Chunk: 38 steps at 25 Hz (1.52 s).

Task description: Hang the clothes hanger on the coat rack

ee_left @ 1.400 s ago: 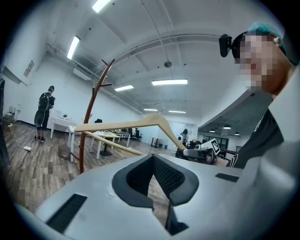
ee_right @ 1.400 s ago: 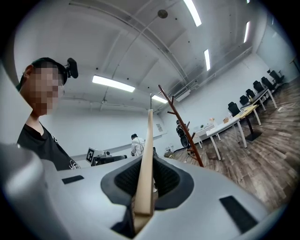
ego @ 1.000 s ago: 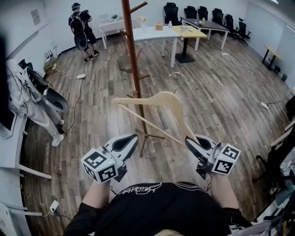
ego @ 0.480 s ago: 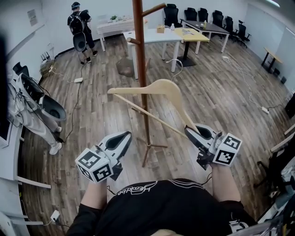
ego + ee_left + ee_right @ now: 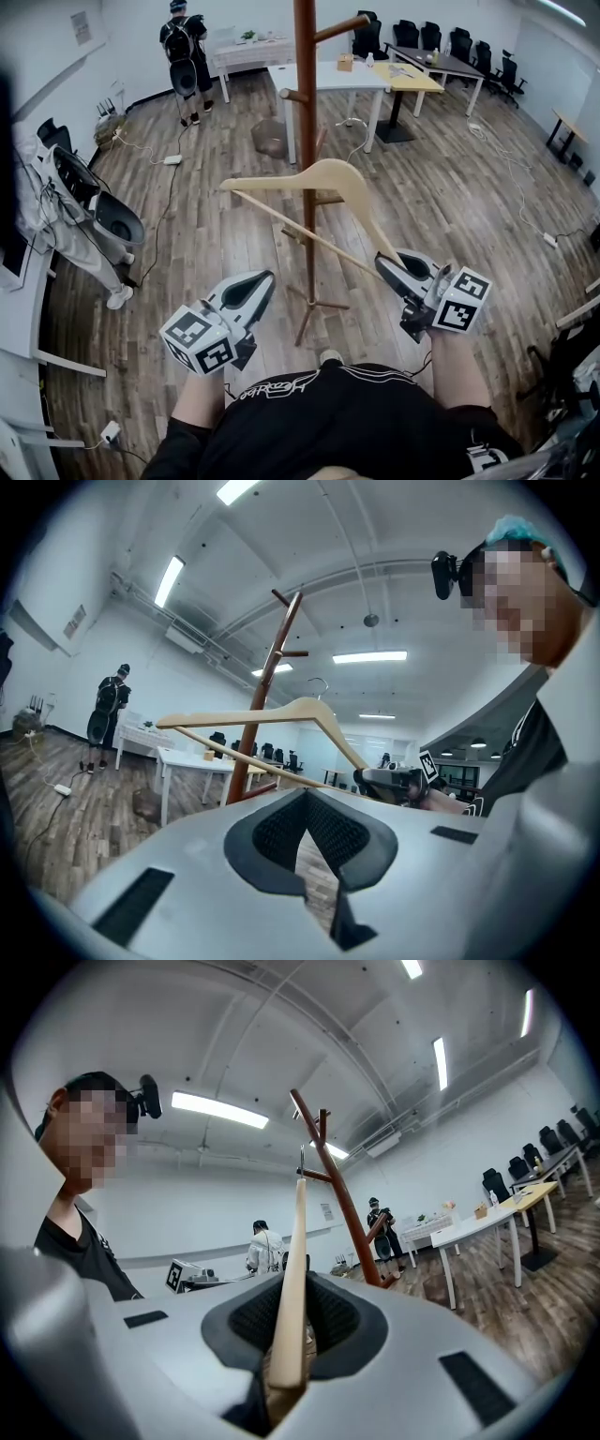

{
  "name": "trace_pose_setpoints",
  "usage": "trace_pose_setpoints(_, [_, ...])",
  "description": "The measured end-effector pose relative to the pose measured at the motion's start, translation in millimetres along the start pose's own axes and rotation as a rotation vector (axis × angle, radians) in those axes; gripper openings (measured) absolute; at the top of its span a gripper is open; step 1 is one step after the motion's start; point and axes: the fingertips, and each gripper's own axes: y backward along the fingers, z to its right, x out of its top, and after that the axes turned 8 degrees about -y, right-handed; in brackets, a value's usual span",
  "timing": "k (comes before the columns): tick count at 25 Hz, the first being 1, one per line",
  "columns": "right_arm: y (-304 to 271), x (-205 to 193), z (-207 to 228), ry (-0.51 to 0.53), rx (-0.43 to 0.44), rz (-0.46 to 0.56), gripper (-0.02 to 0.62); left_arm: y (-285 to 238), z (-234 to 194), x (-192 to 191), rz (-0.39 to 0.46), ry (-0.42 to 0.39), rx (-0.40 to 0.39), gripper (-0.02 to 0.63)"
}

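While the right hand-held gripper [image 5: 384, 268] pinches the hanger [image 5: 323, 178] (left one [image 5: 266, 280] seems shut, empty), lift it over a coat rack [image 5: 305, 112] peg [image 5: 342, 26].

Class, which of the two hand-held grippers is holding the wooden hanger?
The right hand-held gripper: its jaws clamp one end of the wooden hanger; the left hand-held gripper holds nothing.

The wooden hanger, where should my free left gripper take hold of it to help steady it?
I'd take the free left tip of the hanger, where arm and bar meet, coming in from its left. The right gripper clamps the opposite tip, so this end hangs unsupported, nearest the left gripper, and the hook stays clear for the coat rack.
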Motion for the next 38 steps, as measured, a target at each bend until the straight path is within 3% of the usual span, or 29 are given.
trace_pose_setpoints(18, [-72.0, 63.5, 61.7, 0.076, 0.129, -0.057, 0.077, -47.9, -68.7, 23.8, 0.012, -0.007, 0.118, 0.006])
trace_pose_setpoints(32, [-109.8, 58.9, 88.2, 0.1, 0.184, -0.122, 0.077, -55.6, -109.6, 12.7, 0.0, 0.01, 0.199, 0.007])
trace_pose_setpoints(38, [-113.0, 51.2, 94.6, 0.118, 0.159, -0.14, 0.077, -51.7, -112.7, 9.4, 0.011, 0.025, 0.207, 0.006])
